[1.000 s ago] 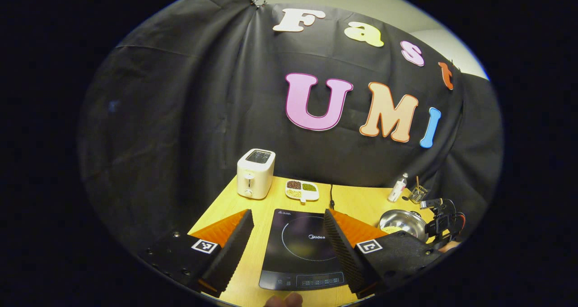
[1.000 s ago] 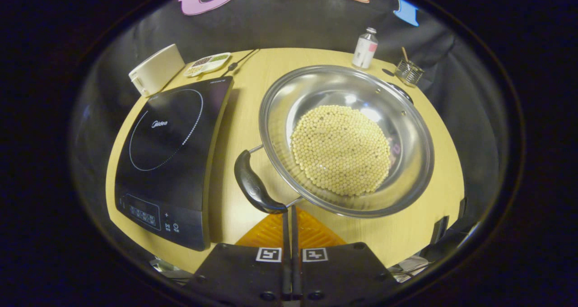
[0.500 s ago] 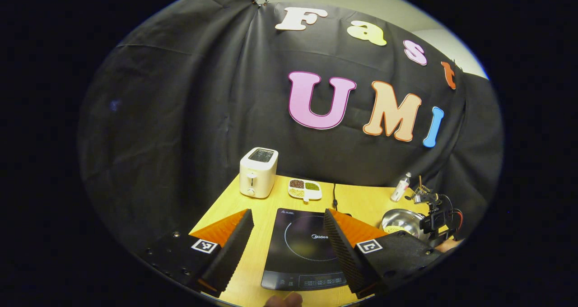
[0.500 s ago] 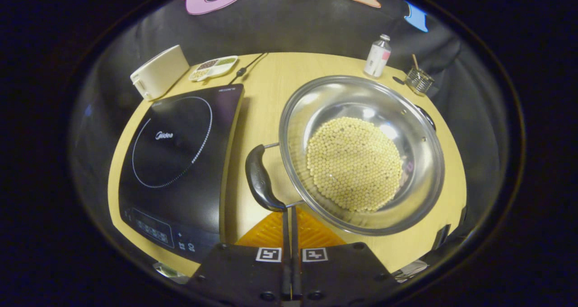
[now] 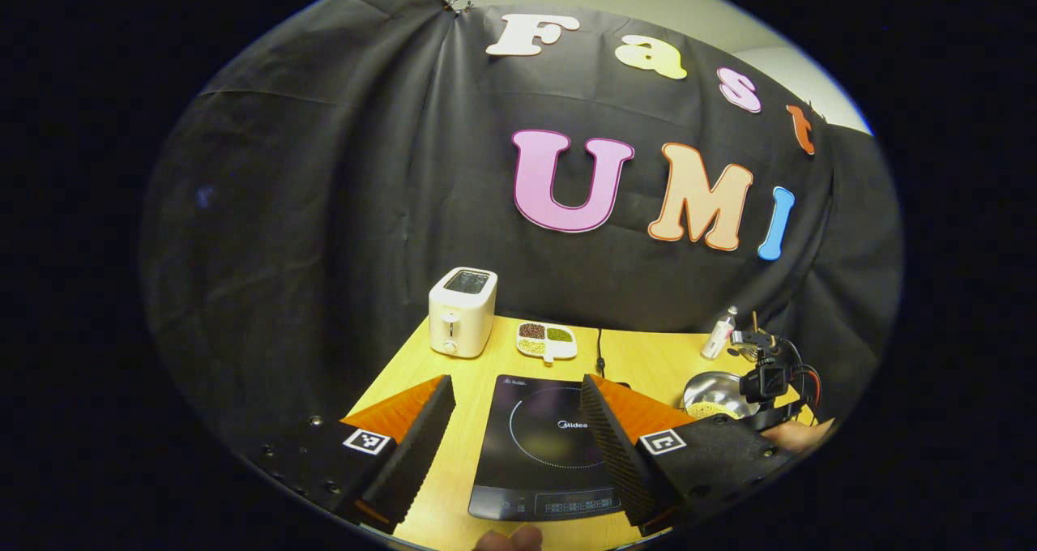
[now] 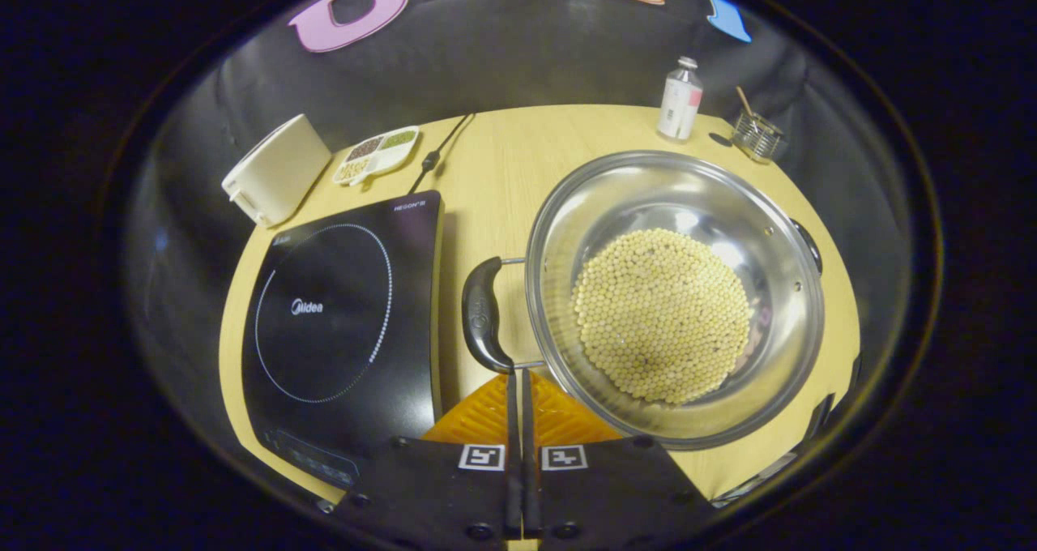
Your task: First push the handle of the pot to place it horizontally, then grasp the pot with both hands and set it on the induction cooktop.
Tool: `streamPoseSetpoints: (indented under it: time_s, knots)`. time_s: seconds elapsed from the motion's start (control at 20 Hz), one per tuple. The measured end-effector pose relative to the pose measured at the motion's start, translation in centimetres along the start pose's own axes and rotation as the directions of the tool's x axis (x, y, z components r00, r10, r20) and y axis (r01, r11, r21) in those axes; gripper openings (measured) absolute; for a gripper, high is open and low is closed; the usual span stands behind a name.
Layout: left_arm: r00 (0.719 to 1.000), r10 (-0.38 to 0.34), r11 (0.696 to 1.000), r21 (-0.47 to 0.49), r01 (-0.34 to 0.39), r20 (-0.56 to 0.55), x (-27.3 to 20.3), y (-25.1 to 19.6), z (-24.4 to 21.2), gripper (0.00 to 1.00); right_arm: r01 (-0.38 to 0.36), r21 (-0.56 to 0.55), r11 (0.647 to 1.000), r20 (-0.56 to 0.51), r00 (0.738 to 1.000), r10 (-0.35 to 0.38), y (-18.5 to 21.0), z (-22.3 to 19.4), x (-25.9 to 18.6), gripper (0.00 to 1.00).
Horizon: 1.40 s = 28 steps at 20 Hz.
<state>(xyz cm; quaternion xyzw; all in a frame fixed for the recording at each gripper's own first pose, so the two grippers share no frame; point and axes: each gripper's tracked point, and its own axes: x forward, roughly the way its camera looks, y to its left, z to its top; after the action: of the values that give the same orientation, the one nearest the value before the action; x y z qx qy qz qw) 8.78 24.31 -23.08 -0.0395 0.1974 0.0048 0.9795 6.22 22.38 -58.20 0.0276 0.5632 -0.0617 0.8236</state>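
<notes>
A steel pot [image 6: 674, 296] filled with pale beans [image 6: 663, 314] sits on the wooden bench [image 6: 502, 162], just to the right of the black induction cooktop [image 6: 344, 324] and apart from it. In the right gripper view, the pot's near black handle [image 6: 484, 326] faces the cooktop, its long axis running roughly parallel to the cooktop's right edge; a second handle [image 6: 808, 245] peeks past the opposite rim.

The right hand-held gripper [image 6: 518, 389] has its fingers pressed together, their tips at the near end of that handle beside the pot's rim, pointing away from the camera. Whether they touch the handle cannot be told.

The left hand-held gripper [image 5: 518, 417] hangs above the bench's front edge with its fingers wide apart, framing the cooktop [image 5: 544, 446] and gripping nothing.

At the back of the bench stand a white toaster [image 5: 462, 311], a divided dish of grains [image 5: 546, 341], a small bottle [image 6: 679, 99] and a wire cup [image 6: 757, 136].
</notes>
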Motion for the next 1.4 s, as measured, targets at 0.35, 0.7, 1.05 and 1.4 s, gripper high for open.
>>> streamPoseSetpoints:
  time_s: [0.35,0.7,1.05,1.4]
  knots:
    - [0.999,-0.034,0.999,0.035,0.034,0.010,-0.7,-2.6,0.5,0.96,-0.096,0.055,0.994,0.073,0.993,0.092,-0.3,1.3,-3.2,0.00]
    - [0.990,-0.128,0.990,0.047,0.131,-0.065,-0.2,-9.5,-2.1,0.96,-0.043,0.018,0.999,0.222,0.974,0.038,-8.7,3.6,-6.8,0.00]
    - [0.972,-0.155,0.987,0.006,0.159,-0.176,2.5,-18.5,-5.1,0.95,-0.001,-0.064,0.998,0.316,0.948,0.021,-19.2,6.7,-8.6,0.11]
    - [0.959,-0.108,0.993,-0.065,0.094,-0.263,4.9,-24.3,-7.4,0.95,-0.073,-0.070,0.995,0.362,0.928,0.093,-24.6,10.8,-7.8,0.55]
